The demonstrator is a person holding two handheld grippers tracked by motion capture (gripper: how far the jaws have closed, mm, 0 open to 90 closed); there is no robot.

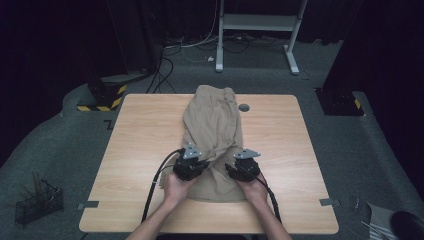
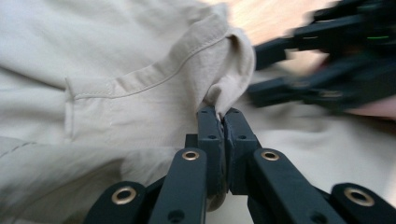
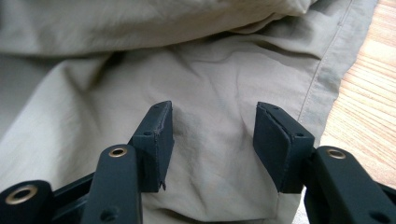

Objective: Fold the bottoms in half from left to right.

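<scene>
The left claw point(image 2: 223, 116) is clamped tight on a pinched fold of the khaki trousers point(image 2: 140, 93), near a stitched hem. Just beside it, the right claw point(image 3: 212, 135) stands open over flat fabric, holding nothing. Beyond both claws, the trousers stretch away across the wooden worktop point(image 1: 140, 145).

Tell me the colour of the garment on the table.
Plain khaki beige garment, no pattern; the right gripper view shows it best.

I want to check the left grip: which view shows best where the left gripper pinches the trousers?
The left gripper view: the left gripper is shut on a hemmed fold of the trousers. The high view shows it from above; the right gripper view shows cloth.
</scene>
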